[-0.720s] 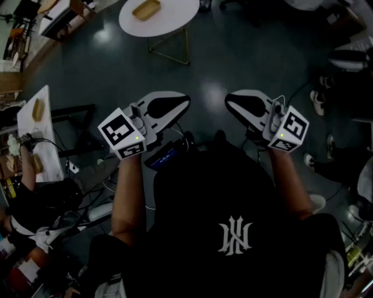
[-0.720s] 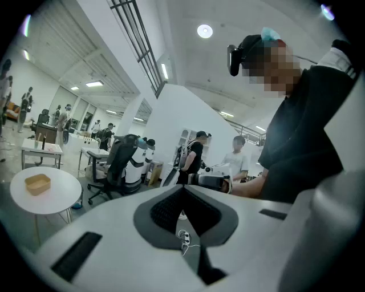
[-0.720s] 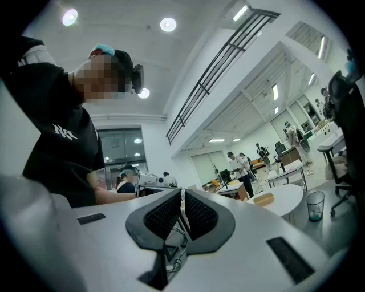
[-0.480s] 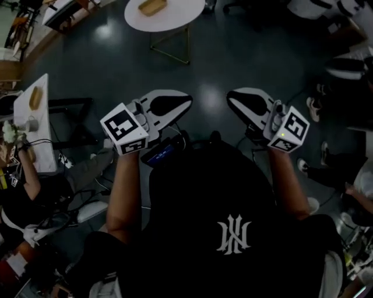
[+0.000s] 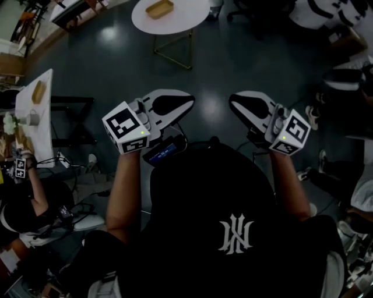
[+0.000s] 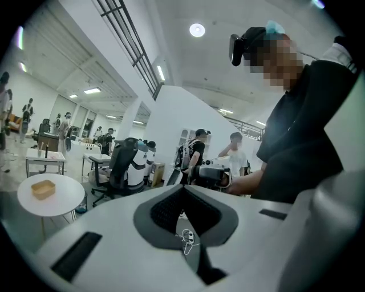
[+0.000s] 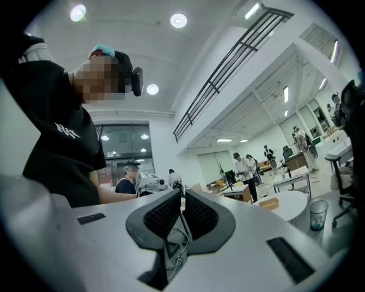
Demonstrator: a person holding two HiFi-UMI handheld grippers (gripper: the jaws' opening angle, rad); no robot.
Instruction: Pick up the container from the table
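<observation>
The container (image 5: 159, 8), a shallow tan tray, is seen resting on the round white table (image 5: 187, 16) at the top edge of the head view. It is separated from both grippers by a wide stretch of dark floor (image 5: 221, 64). In the left gripper view it is found at the far left, near the middle of the tabletop. In the right gripper view it is seen low at the right, small and distant.

The left gripper (image 5: 190, 103) is held close in front of the person's body and roughly level. Its jaws are pressed together and nothing is held between them. The right gripper (image 5: 233, 100) is held the same way on the other side. Its pads are drawn almost fully together, and only a thin slit is left between them. Nothing is gripped there either.

The task is judged to be at its very start. The container has not been reached, touched or lifted. The following steps are judged to remain:

1. The table is to be approached.
2. One gripper's jaws are to be spread.
3. The jaws are to be closed on the container's wall or rim.
4. The container is to be raised clear of the tabletop.

Which gripper is meant for the pick cannot be determined.
</observation>
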